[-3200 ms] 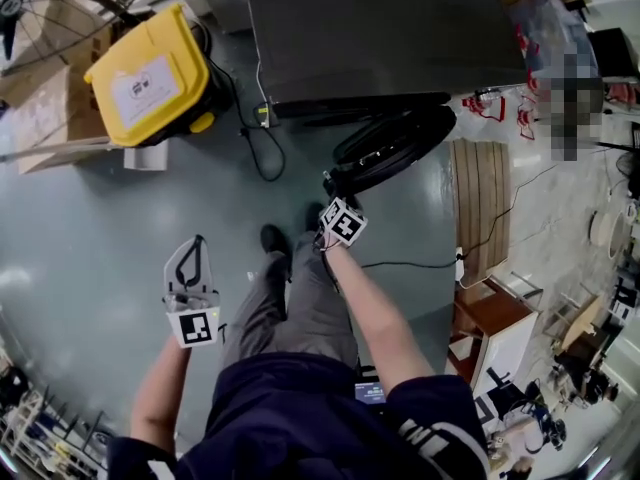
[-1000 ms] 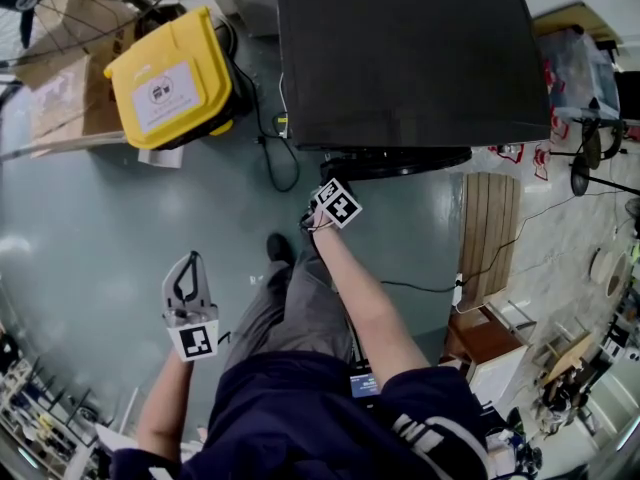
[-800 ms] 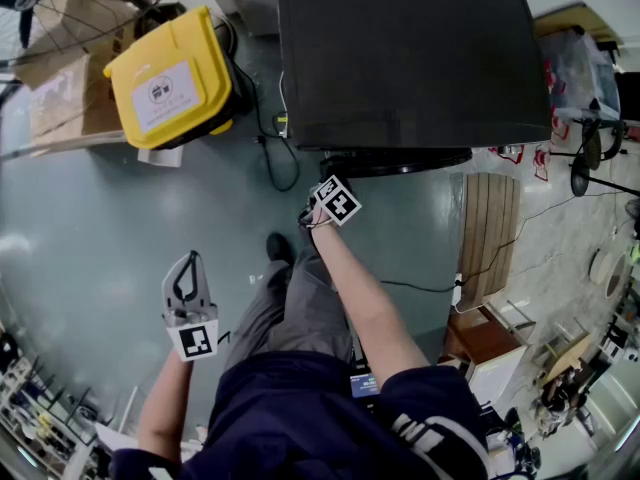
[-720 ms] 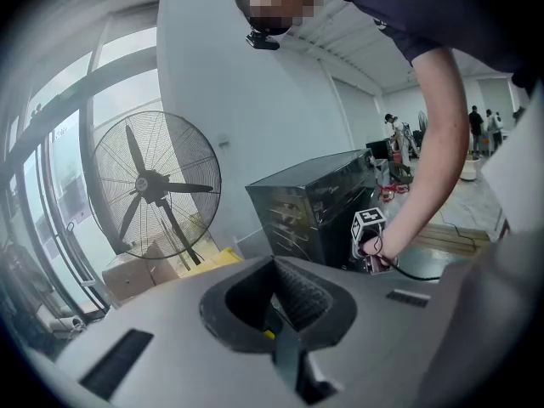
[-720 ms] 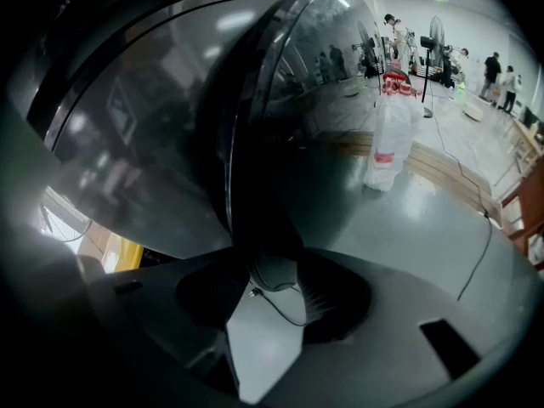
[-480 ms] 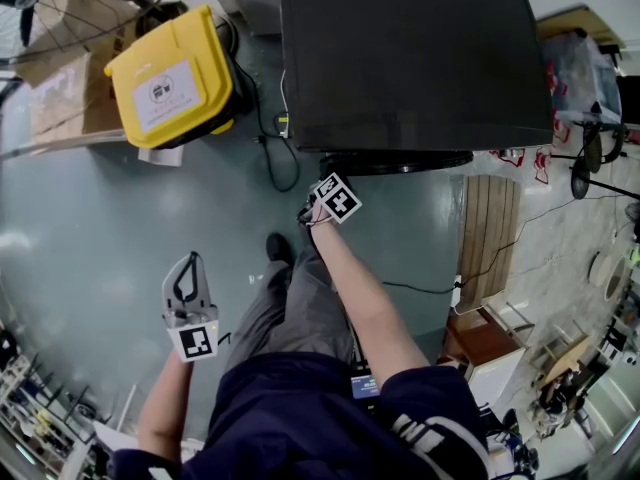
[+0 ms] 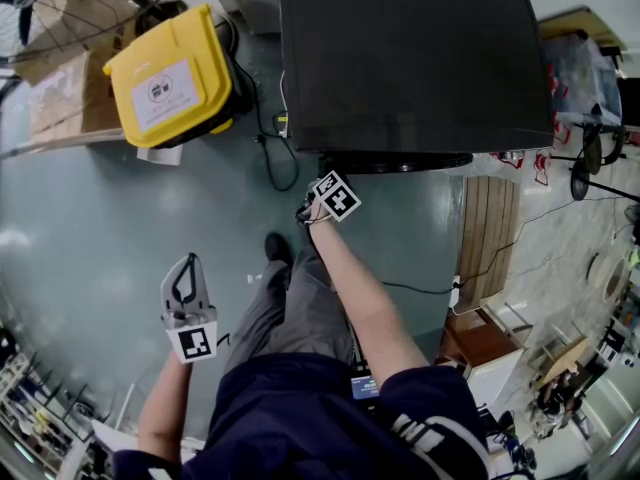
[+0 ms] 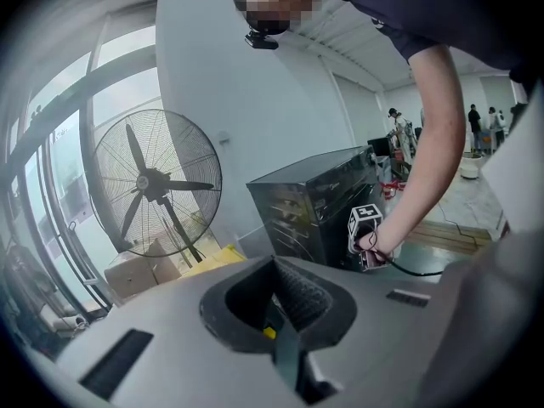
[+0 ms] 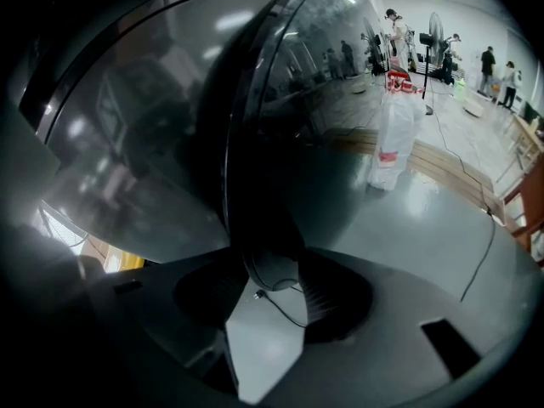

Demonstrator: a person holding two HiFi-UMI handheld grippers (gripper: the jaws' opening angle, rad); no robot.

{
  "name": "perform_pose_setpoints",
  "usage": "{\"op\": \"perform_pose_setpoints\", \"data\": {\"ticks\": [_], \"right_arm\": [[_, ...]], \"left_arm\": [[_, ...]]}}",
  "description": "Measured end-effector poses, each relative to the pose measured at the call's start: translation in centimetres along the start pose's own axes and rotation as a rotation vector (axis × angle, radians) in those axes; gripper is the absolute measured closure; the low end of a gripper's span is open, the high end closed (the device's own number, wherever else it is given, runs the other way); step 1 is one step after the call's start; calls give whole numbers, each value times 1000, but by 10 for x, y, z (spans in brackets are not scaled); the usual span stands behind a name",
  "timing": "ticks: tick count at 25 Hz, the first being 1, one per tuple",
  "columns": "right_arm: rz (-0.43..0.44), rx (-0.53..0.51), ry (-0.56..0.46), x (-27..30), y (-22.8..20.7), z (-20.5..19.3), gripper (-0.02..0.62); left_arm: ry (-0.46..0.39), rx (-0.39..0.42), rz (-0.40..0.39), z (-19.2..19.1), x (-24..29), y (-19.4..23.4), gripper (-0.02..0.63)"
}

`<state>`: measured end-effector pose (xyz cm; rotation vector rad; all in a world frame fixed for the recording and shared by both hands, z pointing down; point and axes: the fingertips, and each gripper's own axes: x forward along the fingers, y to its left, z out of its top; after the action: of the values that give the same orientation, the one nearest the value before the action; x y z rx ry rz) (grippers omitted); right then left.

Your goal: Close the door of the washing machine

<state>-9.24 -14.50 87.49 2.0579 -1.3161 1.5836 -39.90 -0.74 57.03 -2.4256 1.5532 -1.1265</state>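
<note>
The black washing machine [image 7: 400, 58] stands at the top of the head view, and its round door [image 7: 395, 160] lies almost flat against the front. My right gripper [image 7: 318, 200] is at the door's left rim. In the right gripper view the glossy door [image 9: 280, 126] fills the frame, its lower rim sitting between the open jaws of the right gripper [image 9: 268, 299] without the pads pressing on it. My left gripper [image 7: 190, 263] hangs over the floor well left of the machine, fingers together and holding nothing. The left gripper [image 8: 274, 270] looks toward the machine [image 8: 319, 206].
A yellow-lidded box [image 7: 165, 78] and cardboard sit left of the machine, with a black cable [image 7: 275, 158] on the floor between them. A wooden slat board [image 7: 487, 233] lies to the right. A standing fan [image 8: 157, 181] shows in the left gripper view. The person's legs are below the door.
Since the earliest frame the door has swung from wide open to nearly against the machine, my right gripper moving with it. Over the last second almost nothing shifts.
</note>
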Motion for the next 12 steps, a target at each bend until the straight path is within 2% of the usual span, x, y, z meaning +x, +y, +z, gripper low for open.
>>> {"op": "perform_pose_setpoints", "data": {"ticks": [8, 9, 11, 12], "right_arm": [[16, 3, 0, 1, 3, 5, 387], [21, -2, 0, 1, 4, 5, 386], [38, -15, 0, 1, 4, 6, 379], [49, -21, 2, 2, 4, 6, 376]], "left_arm": [[1, -30, 9, 1, 2, -4, 583], [-3, -64, 20, 0, 2, -3, 583], [-32, -194, 66, 0, 2, -1, 583], [-35, -202, 69, 1, 2, -2, 583]]}}
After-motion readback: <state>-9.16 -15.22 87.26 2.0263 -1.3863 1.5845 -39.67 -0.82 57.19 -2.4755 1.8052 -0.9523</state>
